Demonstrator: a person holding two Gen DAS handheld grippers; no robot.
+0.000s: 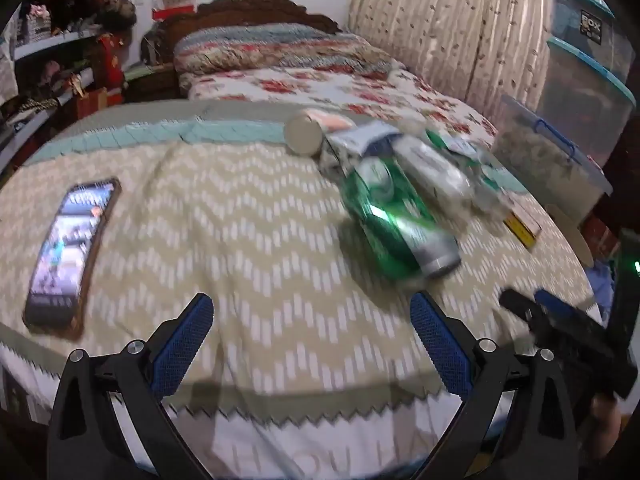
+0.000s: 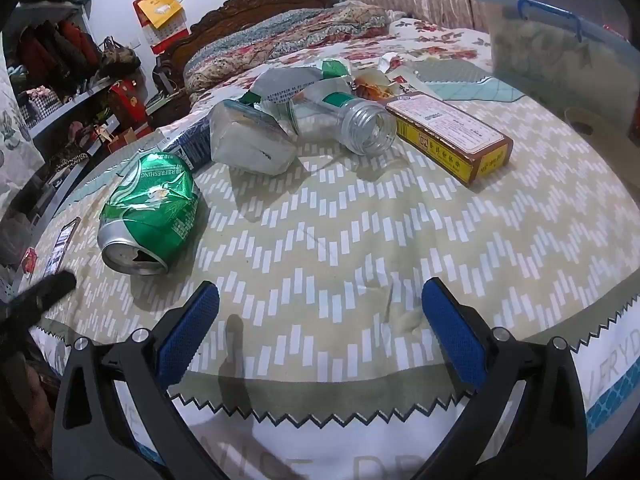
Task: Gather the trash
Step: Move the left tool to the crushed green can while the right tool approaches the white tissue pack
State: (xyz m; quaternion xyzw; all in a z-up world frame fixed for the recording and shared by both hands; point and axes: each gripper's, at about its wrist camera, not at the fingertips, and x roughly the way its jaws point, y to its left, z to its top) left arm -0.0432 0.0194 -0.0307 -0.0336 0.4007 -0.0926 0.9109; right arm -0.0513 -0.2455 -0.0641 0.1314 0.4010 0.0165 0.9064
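A crushed green can (image 2: 150, 214) lies on its side on the zigzag-patterned cloth (image 2: 340, 240); it also shows in the left wrist view (image 1: 394, 222). Behind it lie a clear plastic bottle (image 2: 344, 122), a crumpled white carton (image 2: 250, 142), torn wrappers (image 2: 292, 84) and a brown-and-yellow box (image 2: 450, 136). My left gripper (image 1: 312, 328) is open and empty, short of the can. My right gripper (image 2: 320, 316) is open and empty, in front of the pile. The right gripper's fingers (image 1: 560, 328) show at the right of the left wrist view.
A phone (image 1: 72, 256) lies on the cloth at the left. A clear storage bin with a blue latch (image 2: 552, 52) stands at the far right. A bed with floral bedding (image 1: 320, 80) is behind. Cluttered shelves (image 2: 60, 92) stand at the left.
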